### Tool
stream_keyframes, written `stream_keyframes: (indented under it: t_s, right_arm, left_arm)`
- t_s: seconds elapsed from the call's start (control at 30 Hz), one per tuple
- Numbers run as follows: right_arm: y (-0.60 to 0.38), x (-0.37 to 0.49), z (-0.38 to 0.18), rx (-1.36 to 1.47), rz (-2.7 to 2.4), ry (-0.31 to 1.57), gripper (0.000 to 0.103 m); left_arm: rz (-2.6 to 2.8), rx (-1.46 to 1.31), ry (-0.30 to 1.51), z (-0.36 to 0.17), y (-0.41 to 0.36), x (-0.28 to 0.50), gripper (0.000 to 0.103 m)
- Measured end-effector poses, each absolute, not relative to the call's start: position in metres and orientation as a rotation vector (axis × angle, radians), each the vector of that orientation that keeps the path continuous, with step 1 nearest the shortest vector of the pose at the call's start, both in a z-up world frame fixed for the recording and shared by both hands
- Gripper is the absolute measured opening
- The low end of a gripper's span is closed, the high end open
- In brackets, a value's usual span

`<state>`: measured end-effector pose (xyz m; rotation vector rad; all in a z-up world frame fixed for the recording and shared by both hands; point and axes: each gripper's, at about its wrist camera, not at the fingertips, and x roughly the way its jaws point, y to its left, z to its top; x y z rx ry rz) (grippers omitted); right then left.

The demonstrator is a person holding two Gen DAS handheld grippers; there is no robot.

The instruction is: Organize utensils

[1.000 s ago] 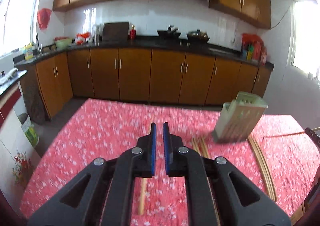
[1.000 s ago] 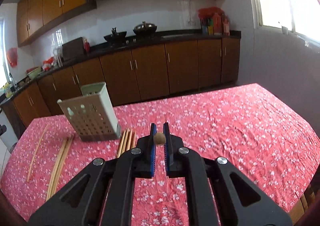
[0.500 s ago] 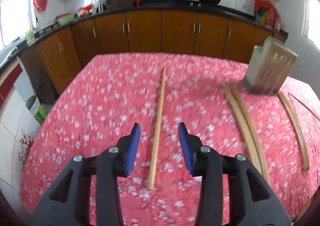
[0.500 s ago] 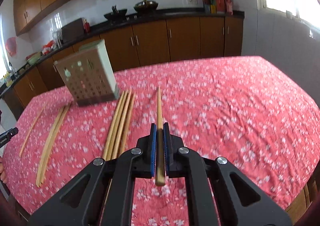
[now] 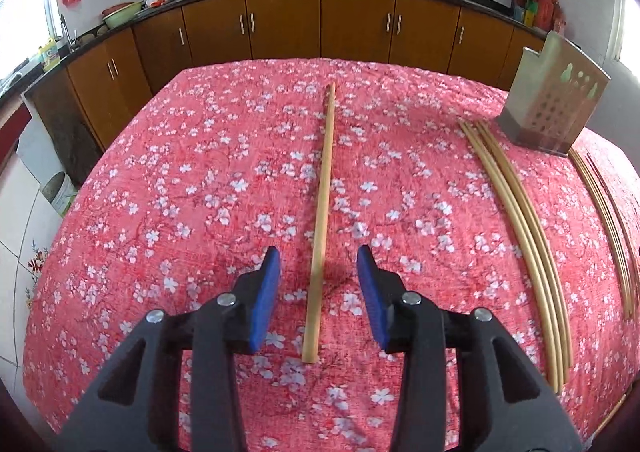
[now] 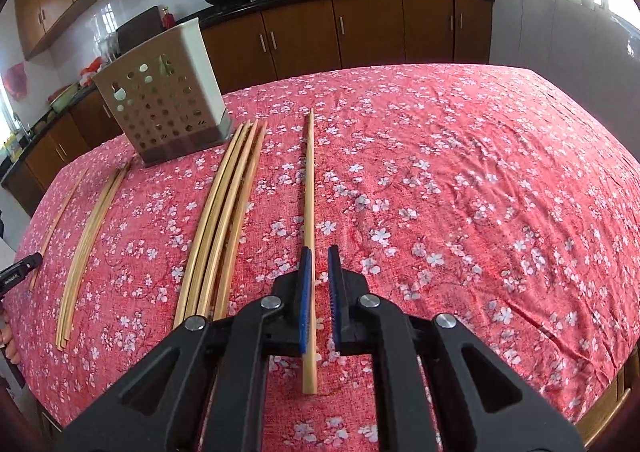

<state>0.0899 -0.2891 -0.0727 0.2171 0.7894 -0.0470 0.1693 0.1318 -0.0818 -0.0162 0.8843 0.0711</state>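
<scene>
Your left gripper (image 5: 318, 264): was pinched shut a sec ago w/ kitchen cabinets filling the view, now tipped down at the tablecloth (image 5: 180, 180) and jaws parted. Single chopstick (image 5: 322, 220) lies flat on the cloth between the blue pads, not touching either. Nothing held.

Your right gripper (image 6: 318, 264): a sec ago clamped on a chopstick end-on, half a sec ago same grip w/ stick laid forward. Now jaws opening; that chopstick (image 6: 309, 188) rests on the cloth, runs between the pads, close to the left pad, clear gap on the right. Can't tell if the left pad touches.

Utensil holder (image 6: 164, 92) upright at far left of the right view, bundle of chopsticks (image 6: 224, 212) just beside it; more sticks (image 6: 90, 228) further left.
</scene>
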Motion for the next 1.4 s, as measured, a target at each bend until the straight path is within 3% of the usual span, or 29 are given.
stream_keyframes:
  t_s: [0.07, 0.17, 0.47, 0.8, 0.9, 1.07, 1.4]
  right_arm:
    - [-0.288, 0.090, -0.071, 0.218, -0.035, 0.786, 0.037]
    - [-0.284, 0.093, -0.073, 0.194, -0.031, 0.802, 0.037]
    - [-0.281, 0.106, -0.082, 0.135, -0.063, 0.860, 0.016]
    - [-0.280, 0.110, -0.085, 0.118, -0.072, 0.854, 0.015]
    - [-0.279, 0.109, -0.086, 0.105, -0.072, 0.852, 0.008]
    - [-0.284, 0.105, -0.083, 0.130, -0.068, 0.840, 0.007]
    - [-0.300, 0.083, -0.023, 0.176, -0.081, 0.627, 0.007]
  left_arm:
    - [0.072, -0.017, 0.885, -0.082, 0.132, 0.169, 0.040]
    - [0.068, -0.010, 0.898, -0.084, 0.131, 0.171, 0.035]
    - [0.033, 0.007, 0.897, -0.086, 0.112, 0.174, 0.030]
    - [0.050, 0.017, 0.898, -0.086, 0.115, 0.168, 0.018]
    - [0.057, 0.016, 0.897, -0.085, 0.116, 0.165, 0.009]
    - [0.055, 0.033, 0.898, -0.084, 0.115, 0.164, 0.008]
    - [0.030, -0.019, 0.680, -0.012, 0.113, 0.145, 0.008]
